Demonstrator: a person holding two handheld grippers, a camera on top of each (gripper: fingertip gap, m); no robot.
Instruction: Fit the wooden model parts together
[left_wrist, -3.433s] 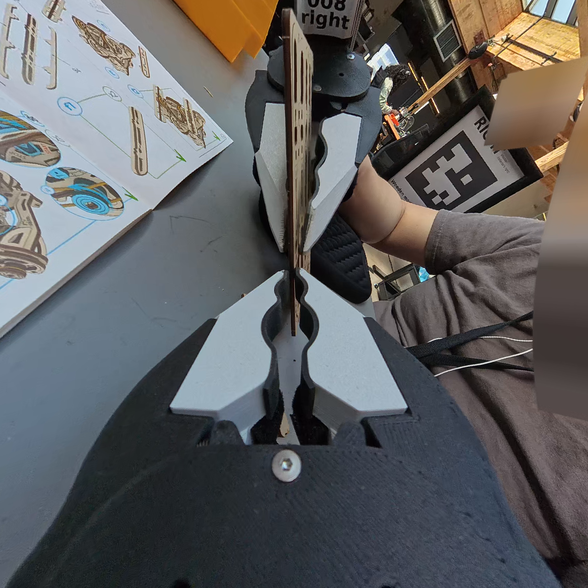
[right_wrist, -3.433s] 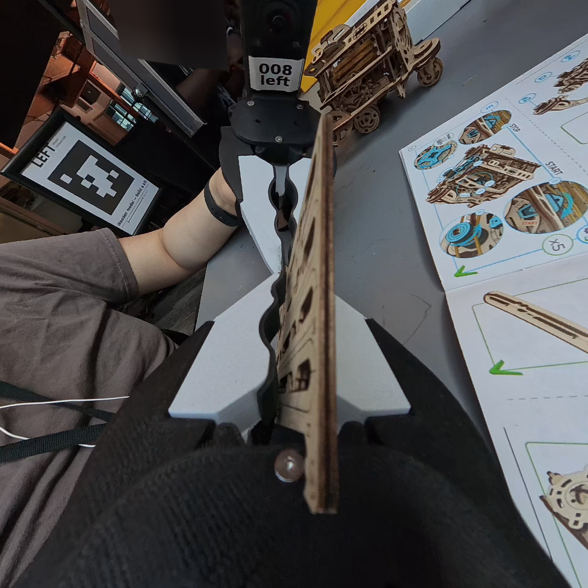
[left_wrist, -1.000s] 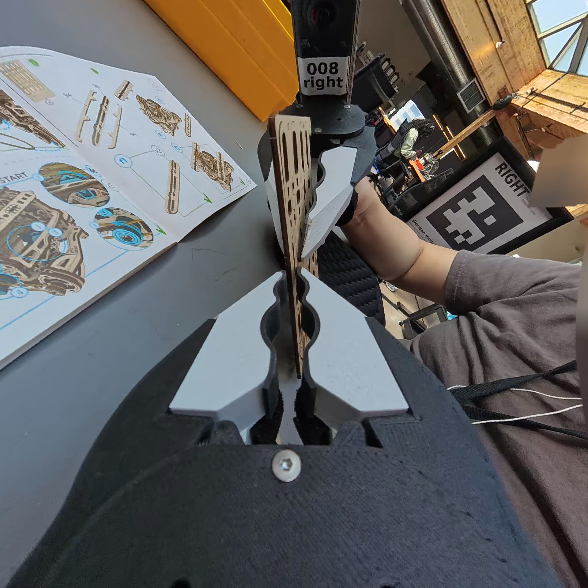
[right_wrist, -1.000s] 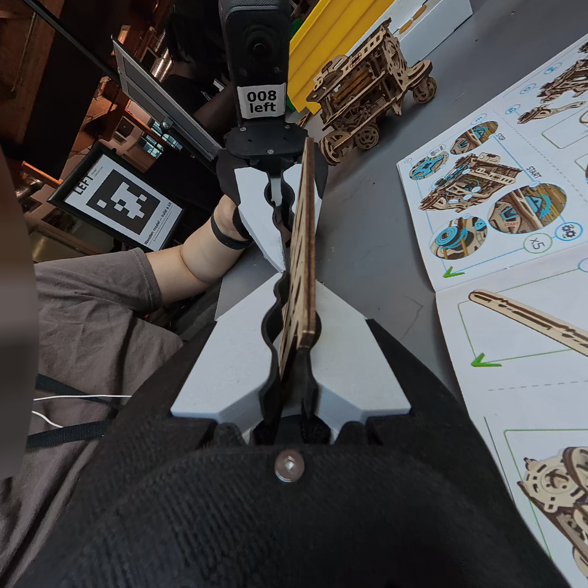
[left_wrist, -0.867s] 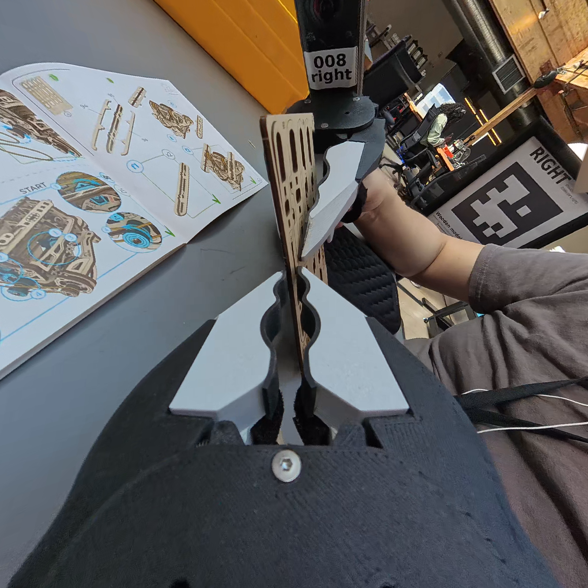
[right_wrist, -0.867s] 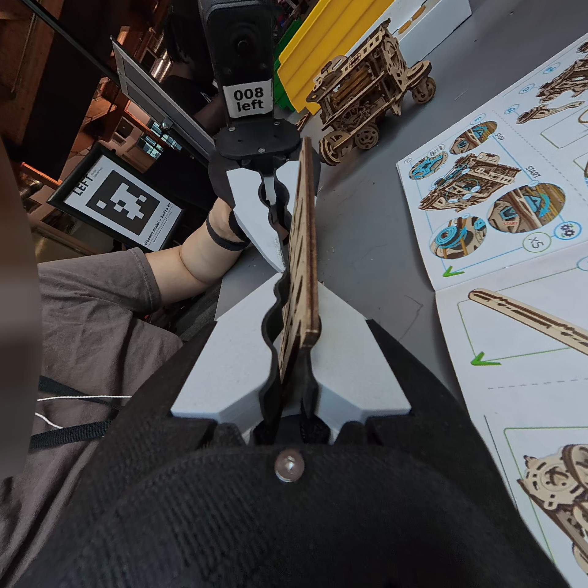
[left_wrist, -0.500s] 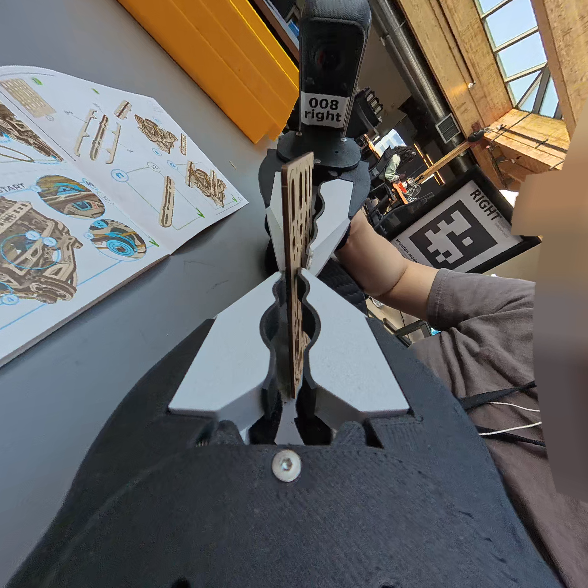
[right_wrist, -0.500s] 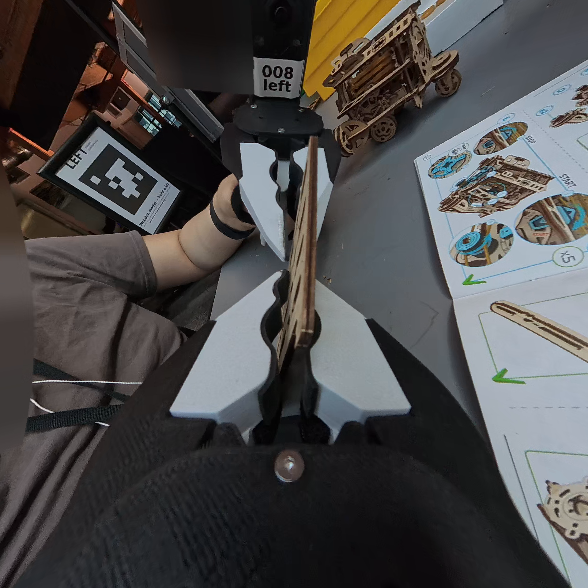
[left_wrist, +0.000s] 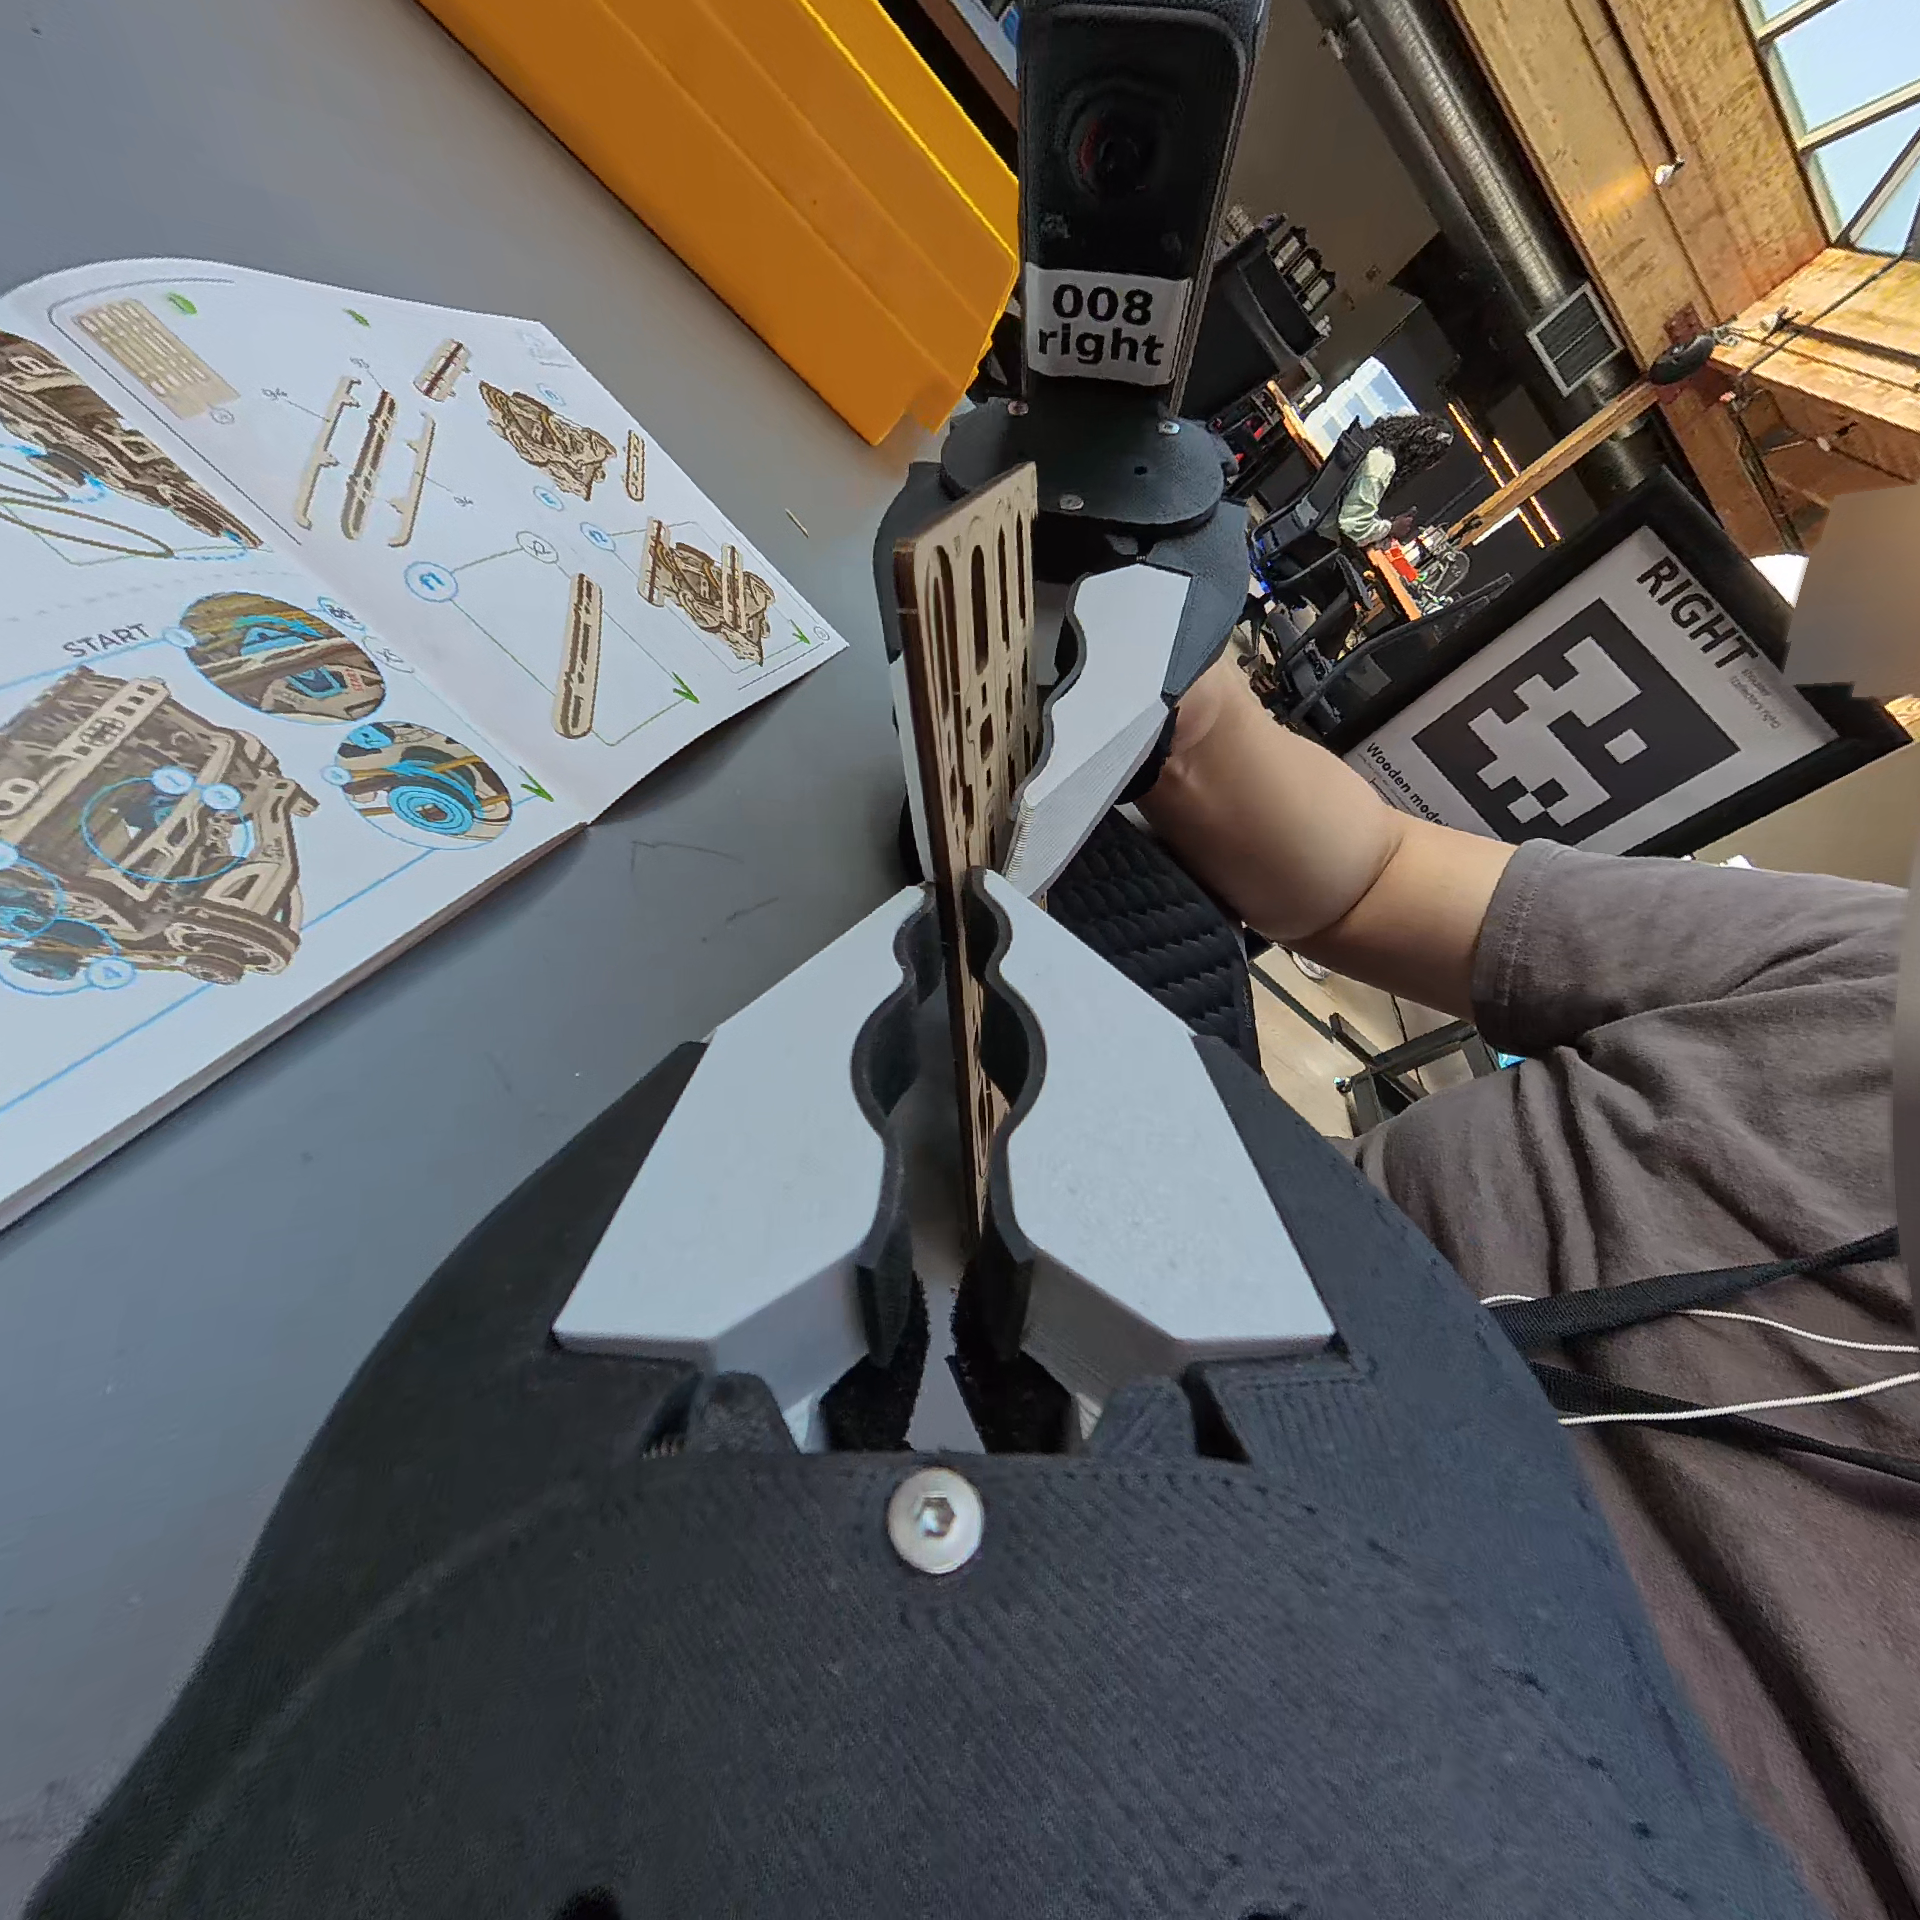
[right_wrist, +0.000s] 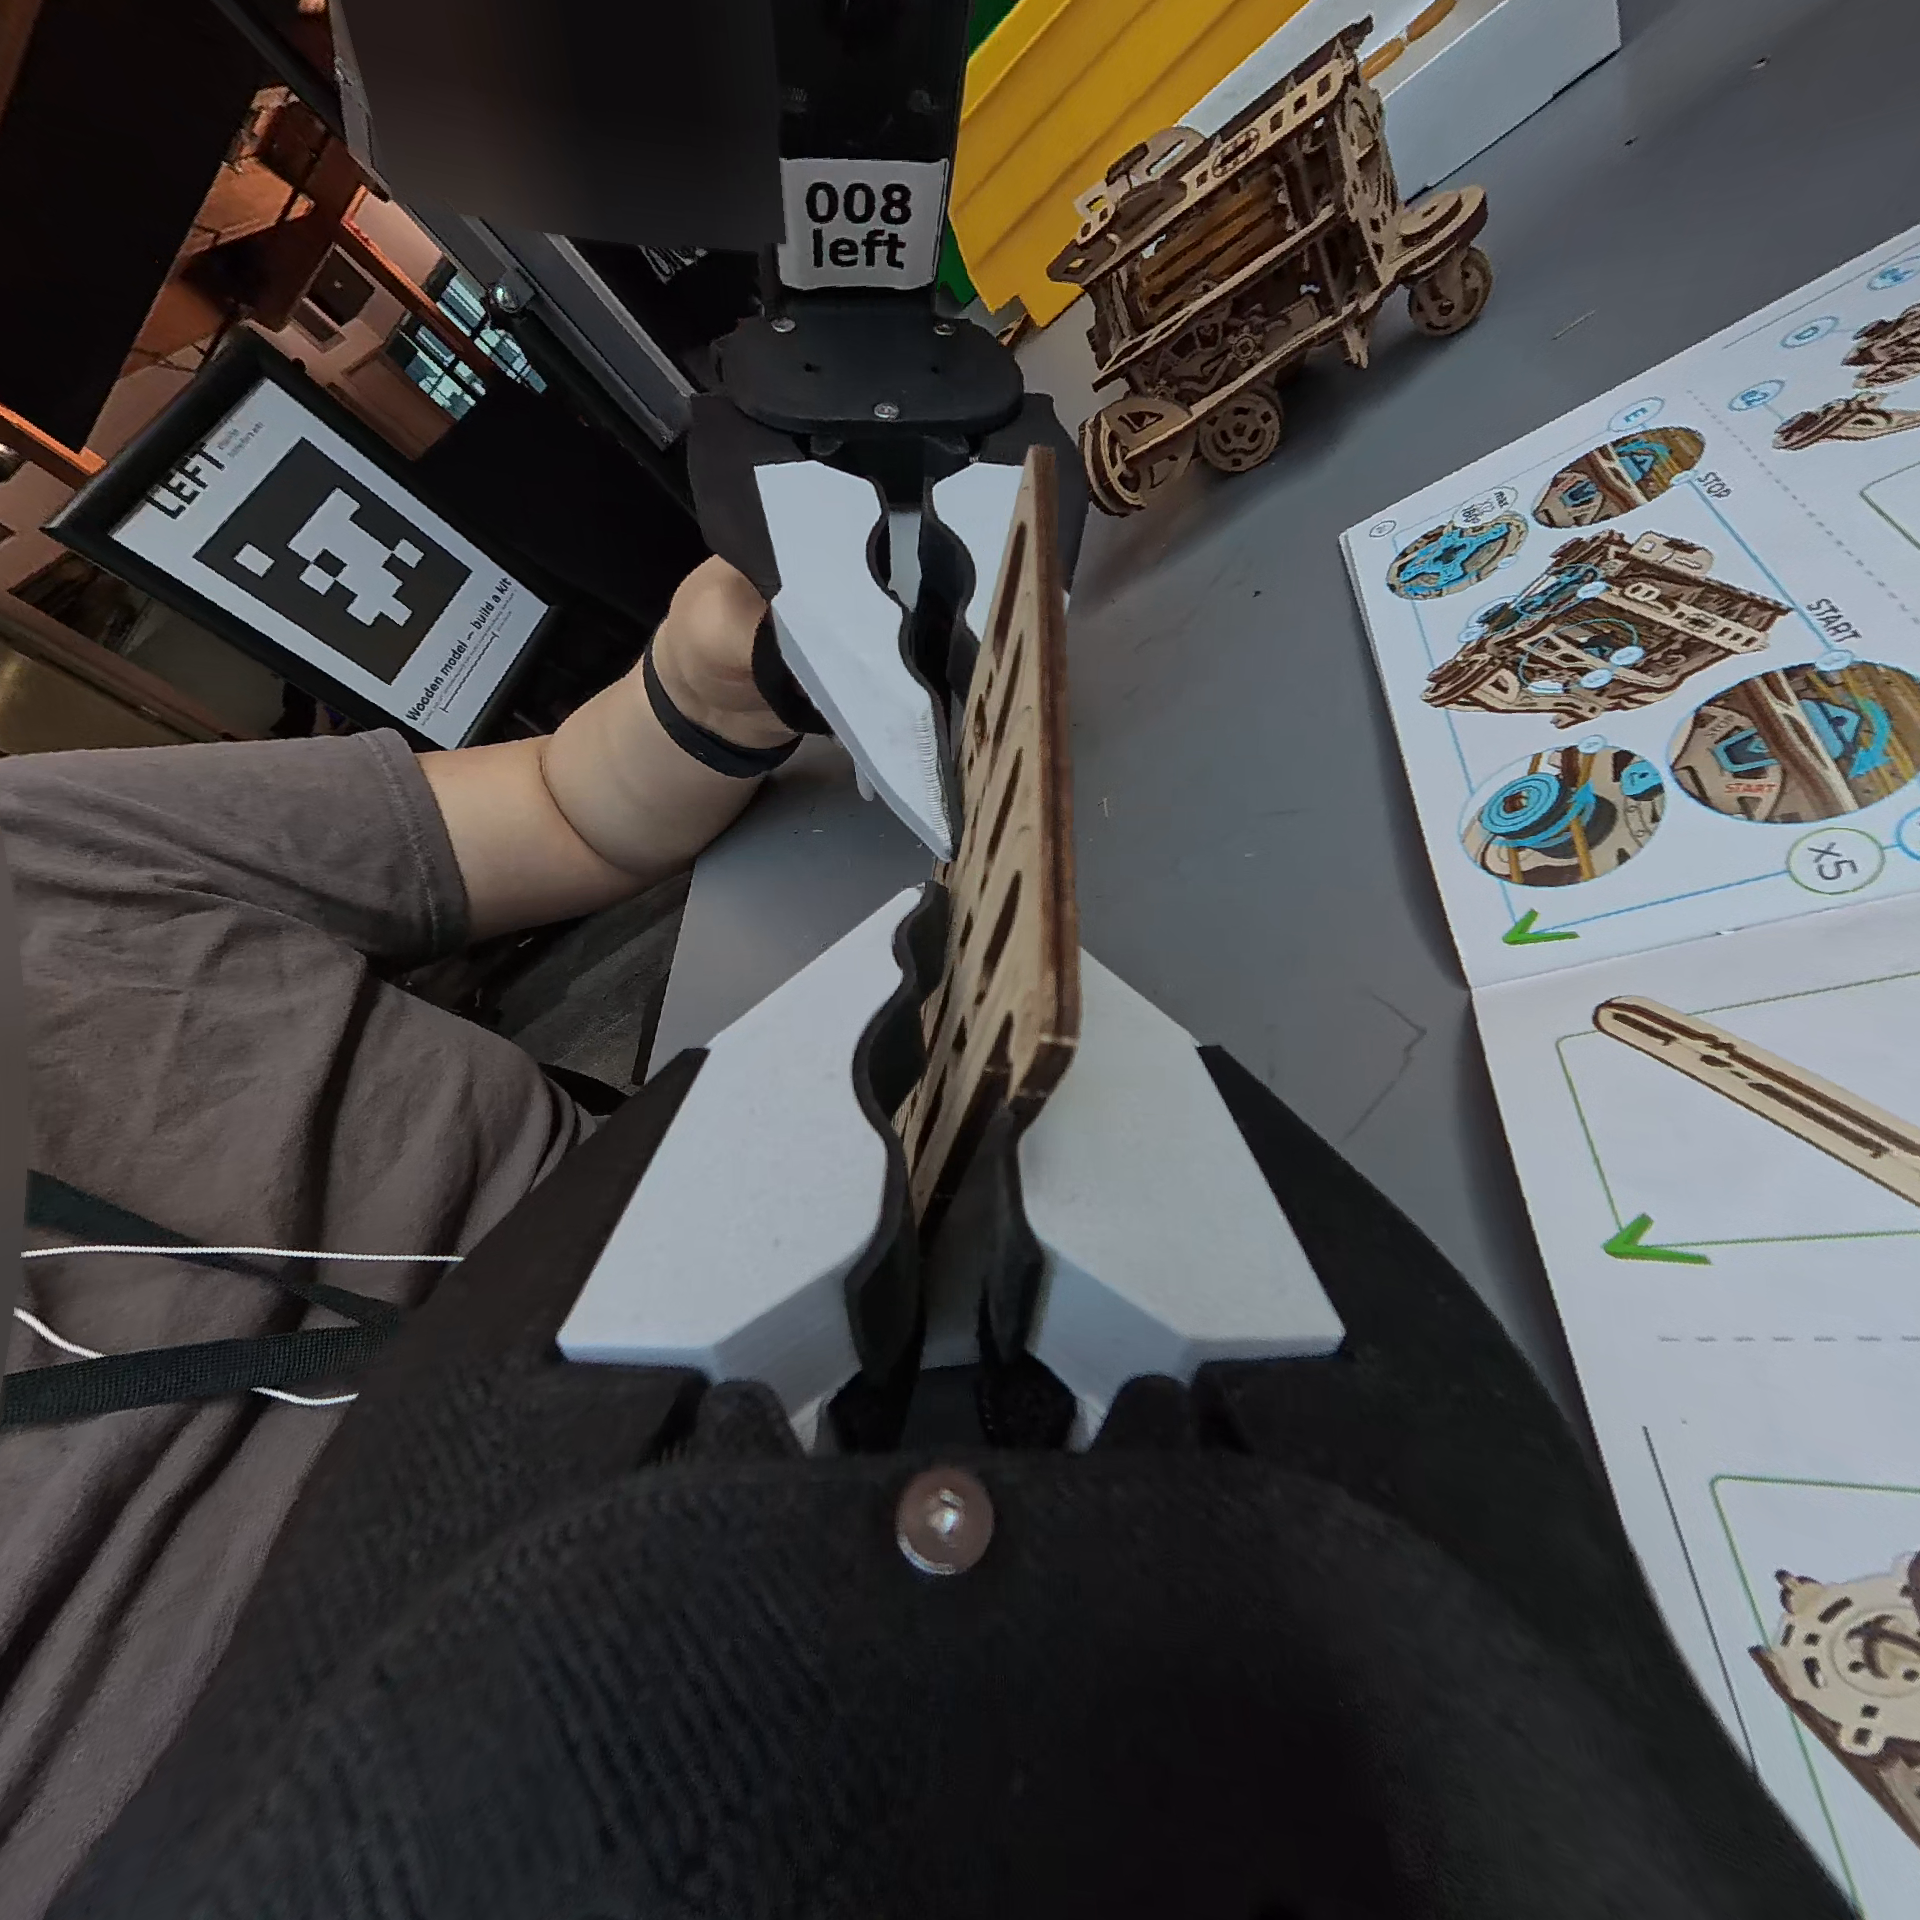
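Observation:
A thin laser-cut wooden sheet with several slot-shaped cut-outs stands on edge between my two grippers, above the grey table. My left gripper is shut on its near end. My right gripper faces it and is shut on the far end. In the right wrist view the sheet runs from my right gripper up to the left gripper. The sheet hides one finger of each far gripper. The two sets of fingertips nearly touch.
An open instruction booklet lies on the table, also in the right wrist view. A built wooden cart model, yellow bins and a white box stand farther back. The person's forearms and lap are at the table edge. Left and right tips are no more than a few centimetres apart.
Both grippers stay shut on the sheet. The pair has rocked and tilted, so the sheet now shows more of its slotted face than half a second ago, when it was nearly edge-on.

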